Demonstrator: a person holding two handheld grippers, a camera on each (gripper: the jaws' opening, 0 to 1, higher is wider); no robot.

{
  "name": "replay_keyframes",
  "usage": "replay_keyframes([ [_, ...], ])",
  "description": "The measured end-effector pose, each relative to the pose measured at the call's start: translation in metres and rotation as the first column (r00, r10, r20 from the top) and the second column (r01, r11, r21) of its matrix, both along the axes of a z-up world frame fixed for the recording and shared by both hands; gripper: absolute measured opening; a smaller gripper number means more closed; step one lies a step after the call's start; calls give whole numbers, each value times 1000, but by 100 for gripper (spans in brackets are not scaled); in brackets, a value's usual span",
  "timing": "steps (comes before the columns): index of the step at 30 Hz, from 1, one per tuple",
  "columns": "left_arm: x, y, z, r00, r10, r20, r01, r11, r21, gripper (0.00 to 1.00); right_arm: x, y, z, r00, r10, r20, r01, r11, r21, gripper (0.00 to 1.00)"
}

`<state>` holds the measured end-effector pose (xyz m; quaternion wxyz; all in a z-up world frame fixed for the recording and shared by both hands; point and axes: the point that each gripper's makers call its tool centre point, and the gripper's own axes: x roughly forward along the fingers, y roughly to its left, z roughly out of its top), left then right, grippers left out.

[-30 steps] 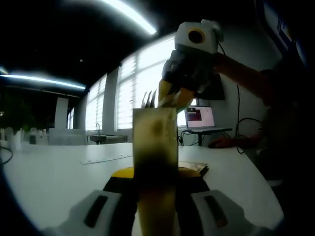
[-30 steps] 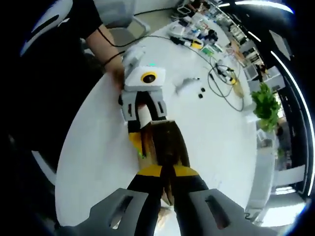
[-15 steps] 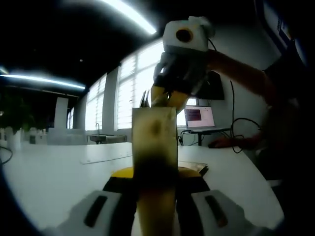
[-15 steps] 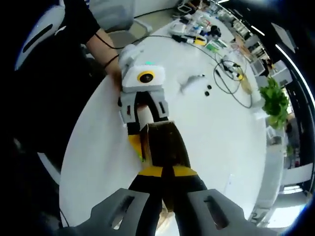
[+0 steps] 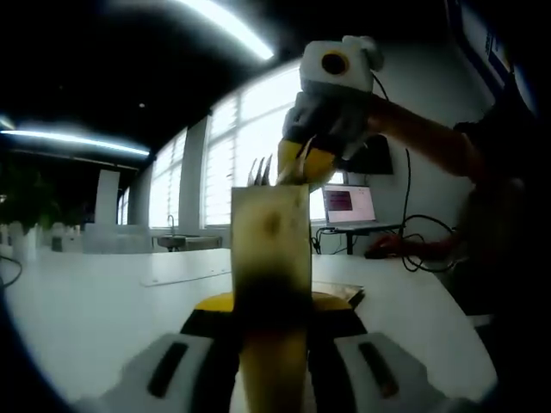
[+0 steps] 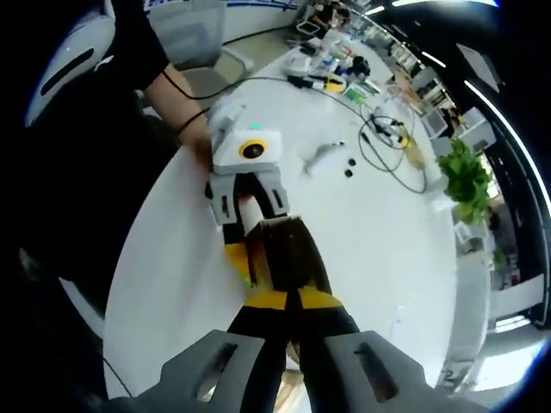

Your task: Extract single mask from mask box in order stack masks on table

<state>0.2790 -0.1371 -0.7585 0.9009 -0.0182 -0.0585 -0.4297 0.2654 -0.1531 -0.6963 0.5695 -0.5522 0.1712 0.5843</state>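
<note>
At the centre of the left gripper view my left hand-held gripper (image 5: 274, 323) clamps the upright mask box (image 5: 271, 249) above the white bench (image 5: 86, 301), while my right hand-held gripper (image 6: 291, 310), jaws narrow, pinches at the box's top opening, what it holds unclear, laptop (image 5: 349, 206) at right.

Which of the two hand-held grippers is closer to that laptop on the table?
Right, probably. The right hand-held gripper hovers over the mask box, nearer the laptop; the left hand-held gripper clamps the box lower down.
</note>
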Motion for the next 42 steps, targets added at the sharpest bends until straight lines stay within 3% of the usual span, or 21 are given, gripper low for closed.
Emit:
replay_keyframes([
  [6,1,0,-1,1000,0,0,0,1000,2,32,-10,-2,4,999,-5,34,4,999,33,0],
  [20,1,1,-2,1000,1,0,-1,1000,5,32,-12,-6,33,995,-59,78,43,980,194,0],
  [36,2,1,-3,1000,2,0,-2,1000,8,32,-17,-19,56,985,-143,93,96,917,386,0],
  [42,1,0,-3,1000,0,1,0,1000,11,32,-22,-23,59,982,-162,100,106,902,419,0],
])
